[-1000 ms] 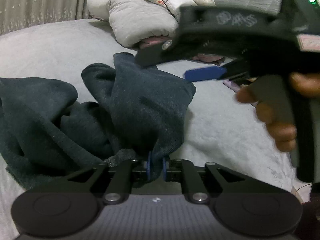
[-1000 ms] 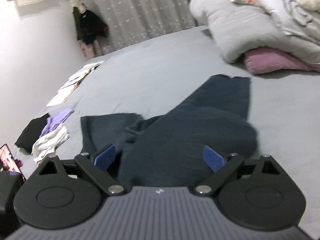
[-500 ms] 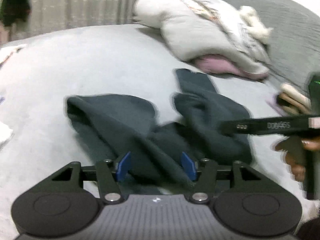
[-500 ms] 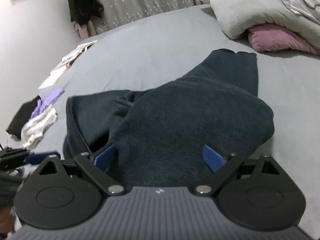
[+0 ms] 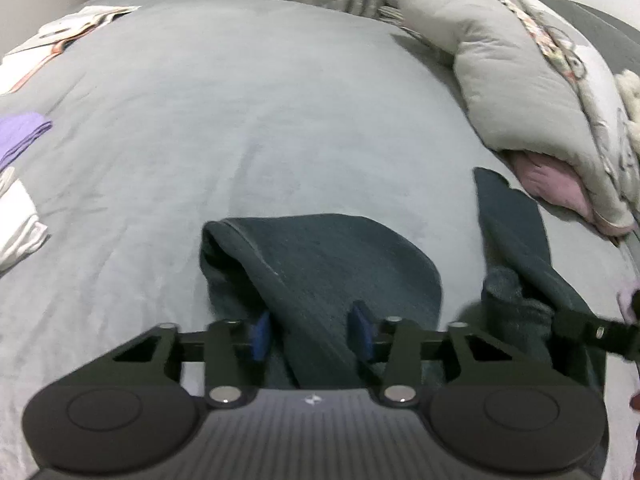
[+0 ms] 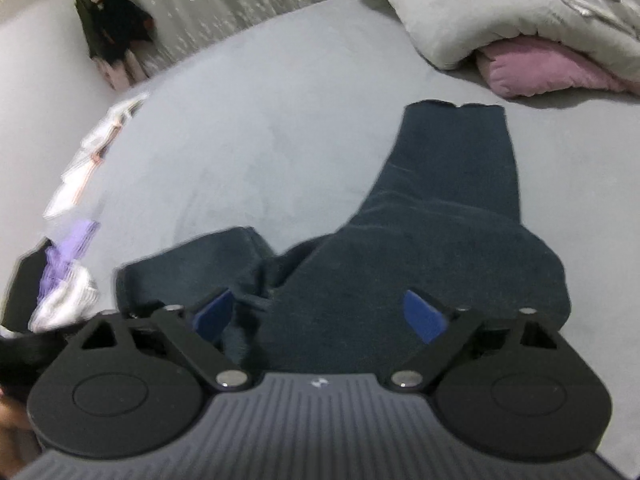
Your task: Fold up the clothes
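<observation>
The dark blue sweatshirt (image 5: 332,264) lies in a crumpled heap on the near part of the gray bed (image 5: 240,120). It sits right in front of both tools, and one long sleeve (image 6: 460,160) runs away from them toward the far right, where the pink pillow (image 6: 540,68) peeks out from under the gray quilt (image 6: 480,12).

The left gripper (image 5: 310,332) has its jaws apart, with a ridge of the cloth lying between the two blue pads. It is not pinching it. The right gripper (image 6: 320,314) is spread wide, and the fat middle of the sweatshirt fills the gap between its pads. Neither one holds anything. The two are about equally close to the cloth; the left is nearer the hemmed edge on the left, the right is nearer the sleeve.

A second ago the left jaws were squeezed shut on a fold of the cloth. Now they have let go, and the sweatshirt has dropped flatter on the bed. The right gripper was spread then too.
</observation>
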The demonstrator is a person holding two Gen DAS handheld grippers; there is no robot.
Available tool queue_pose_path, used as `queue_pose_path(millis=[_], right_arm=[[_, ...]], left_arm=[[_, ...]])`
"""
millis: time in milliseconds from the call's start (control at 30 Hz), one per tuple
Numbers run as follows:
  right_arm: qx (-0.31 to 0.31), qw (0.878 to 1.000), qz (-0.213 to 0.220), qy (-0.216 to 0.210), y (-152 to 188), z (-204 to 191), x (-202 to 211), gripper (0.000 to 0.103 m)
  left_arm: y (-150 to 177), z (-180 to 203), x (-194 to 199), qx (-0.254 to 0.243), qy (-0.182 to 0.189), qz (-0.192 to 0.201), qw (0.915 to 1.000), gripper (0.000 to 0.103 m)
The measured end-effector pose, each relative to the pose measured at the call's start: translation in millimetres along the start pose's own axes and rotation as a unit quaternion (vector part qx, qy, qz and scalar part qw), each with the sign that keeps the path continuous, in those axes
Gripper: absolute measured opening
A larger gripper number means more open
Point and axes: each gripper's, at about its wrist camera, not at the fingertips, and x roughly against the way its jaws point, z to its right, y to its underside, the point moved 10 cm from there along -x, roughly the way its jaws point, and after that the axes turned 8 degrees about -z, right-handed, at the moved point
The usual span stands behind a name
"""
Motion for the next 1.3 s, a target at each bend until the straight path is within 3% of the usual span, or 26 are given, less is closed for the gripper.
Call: queue_pose_path(millis=[33,67,100,133,167,233,267,300,433,600,967,1300], right_arm=[[-0.008,1.0,0.004,0.002,1.2,3.9,-1.3,0.068],[-0.013,1.0,0.008,0.003,1.5,6.7,-1.2,0.067],[-0.02,1.0,0.013,0.001,2.0,10.2,0.0,0.064],[-0.023,1.0,0.016,-0.001,3.0,12.4,1.5,0.054],[-0.024,1.0,0.018,-0.003,4.2,14.3,3.0,0.047],[-0.009,1.0,0.018,0.0,7.8,14.3,5.3,0.019],[-0.001,1.0,0.018,0.002,9.7,14.1,6.5,0.017],[0.001,1.0,0.022,0.006,10.3,14.5,10.6,0.006],[0.016,0.996,0.083,0.04,5.0,22.7,57.6,0.005],[0.013,0.993,0.104,0.062,14.6,43.8,102.0,0.005],[0.003,0.991,0.107,0.08,90.5,90.7,151.8,0.005],[0.005,0.994,0.063,0.09,167.4,119.0,149.0,0.005]], left_arm=[[0.3,-2.0,-1.4,0.007,-0.001,0.001,1.0,0.024],[0.8,-3.8,-1.6,0.013,-0.005,0.004,0.9999,0.015],[1.5,-5.4,-0.8,0.018,-0.012,0.01,0.9997,0.012],[1.9,-6.6,1.5,0.022,-0.019,0.019,0.9994,0.007],[2.1,-7.5,5.2,0.025,-0.026,0.031,0.9989,0.006],[0.6,-10.9,17.5,0.034,-0.042,0.053,0.9971,0.006],[-0.4,-12.8,24.5,0.038,-0.05,0.065,0.9959,0.005],[-2.9,-16.1,37.1,0.045,-0.063,0.083,0.9935,0.005],[-10.4,-26.8,93.1,0.038,-0.092,0.128,0.9867,0.005],[8.8,-29.9,128.0,0.029,-0.094,0.12,0.9879,0.005],[127.1,-9.8,159.3,-0.019,-0.058,0.063,0.9961,0.005],[219.9,5.2,129.5,-0.062,-0.051,-0.001,0.9967,0.005]])
